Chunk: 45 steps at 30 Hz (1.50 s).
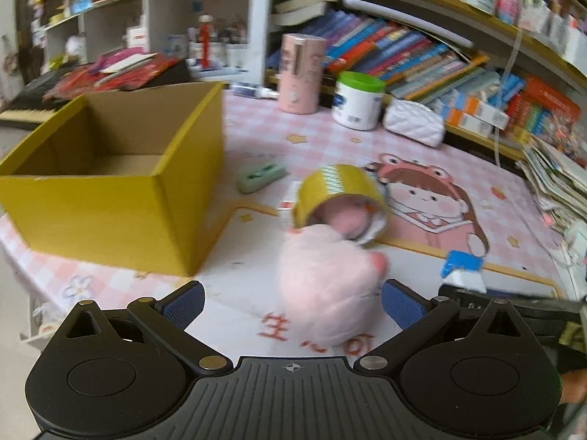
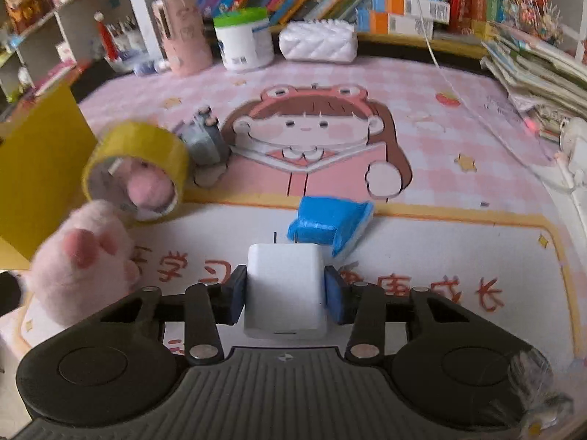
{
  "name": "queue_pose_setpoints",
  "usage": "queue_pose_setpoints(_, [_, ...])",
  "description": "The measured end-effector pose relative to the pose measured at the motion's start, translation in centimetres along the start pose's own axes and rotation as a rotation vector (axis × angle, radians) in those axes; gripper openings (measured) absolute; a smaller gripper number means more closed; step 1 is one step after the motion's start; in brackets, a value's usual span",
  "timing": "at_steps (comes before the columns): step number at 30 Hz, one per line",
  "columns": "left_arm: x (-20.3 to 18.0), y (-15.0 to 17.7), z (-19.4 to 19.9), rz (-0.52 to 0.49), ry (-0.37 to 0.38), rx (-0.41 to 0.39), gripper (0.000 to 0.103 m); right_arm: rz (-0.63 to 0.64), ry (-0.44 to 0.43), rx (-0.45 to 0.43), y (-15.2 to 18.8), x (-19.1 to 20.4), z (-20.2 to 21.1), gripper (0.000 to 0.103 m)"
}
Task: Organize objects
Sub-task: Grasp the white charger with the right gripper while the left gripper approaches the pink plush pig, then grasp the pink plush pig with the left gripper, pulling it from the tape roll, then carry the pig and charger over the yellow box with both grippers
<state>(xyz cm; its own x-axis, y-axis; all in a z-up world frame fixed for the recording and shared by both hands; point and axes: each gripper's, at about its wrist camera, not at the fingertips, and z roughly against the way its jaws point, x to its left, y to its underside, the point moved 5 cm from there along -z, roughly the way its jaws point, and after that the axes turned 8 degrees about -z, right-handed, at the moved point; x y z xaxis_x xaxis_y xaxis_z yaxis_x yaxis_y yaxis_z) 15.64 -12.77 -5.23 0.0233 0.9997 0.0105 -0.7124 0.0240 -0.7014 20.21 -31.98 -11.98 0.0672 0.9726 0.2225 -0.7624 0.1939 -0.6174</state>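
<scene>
White, rounded charger block (image 2: 284, 288) clamped in right gripper (image 2: 285, 289); left gripper (image 1: 291, 302) spread wide (pink plush (image 1: 324, 282) between), bare mat (image 2: 458, 256) rightward

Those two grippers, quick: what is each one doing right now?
Left gripper: open, holding nothing, pink plush paw between its jaws.
Right gripper: closed on the white charger.

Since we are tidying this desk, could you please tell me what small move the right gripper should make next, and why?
Probably lift. The right gripper has its blue pads pressed on both sides of the white cube-shaped plug adapter, which looks to be resting on the pink cartoon desk mat. The open yellow cardboard box stands off to the left, so raising the adapter clear of the mat seems the sensible first step.
</scene>
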Motion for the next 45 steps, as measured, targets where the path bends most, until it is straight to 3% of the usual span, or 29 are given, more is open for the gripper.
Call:
queue_pose_setpoints(5, [-2.2, -0.3, -2.5, -0.042, -0.016, 0.039, 0.101, 0.025, -0.027, -0.075, -1.0, -0.9, 2.7, 0.041])
queue_pose_setpoints(11, [-3.1, -0.7, -6.2, -0.022, -0.038, 0.106, 0.099, 0.083, -0.079, -0.087, -0.7, -1.3, 4.3, 0.041])
queue_pose_setpoints(14, [-3.0, -0.1, -7.4, -0.025, -0.061, 0.141, 0.088, 0.106, -0.079, -0.105, -0.8, -1.4, 4.8, 0.041])
queue_pose_setpoints(16, [-2.6, 0.2, -8.0, 0.003, -0.061, 0.18, 0.068, 0.111, -0.076, -0.105, -0.7, -1.6, 5.0, 0.041])
queue_pose_setpoints(17, [-2.3, 0.3, -8.0, 0.024, -0.05, 0.188, 0.067, 0.11, -0.074, -0.101, -0.7, -1.7, 4.9, 0.041])
queue_pose_setpoints(20, [-1.9, 0.1, -7.1, 0.058, -0.026, 0.175, 0.062, 0.094, -0.057, -0.092, -0.6, -2.0, 4.7, 0.041])
queue_pose_setpoints(29, [-0.6, -0.9, -1.5, 0.059, 0.02, 0.004, 0.062, 0.085, -0.06, -0.081, -0.4, -0.1, 4.2, 0.041])
queue_pose_setpoints(45, [7.0, 1.0, 2.7, 0.098, 0.07, -0.059, 0.062, 0.139, -0.061, -0.121, 2.3, 7.5, 7.4, 0.041])
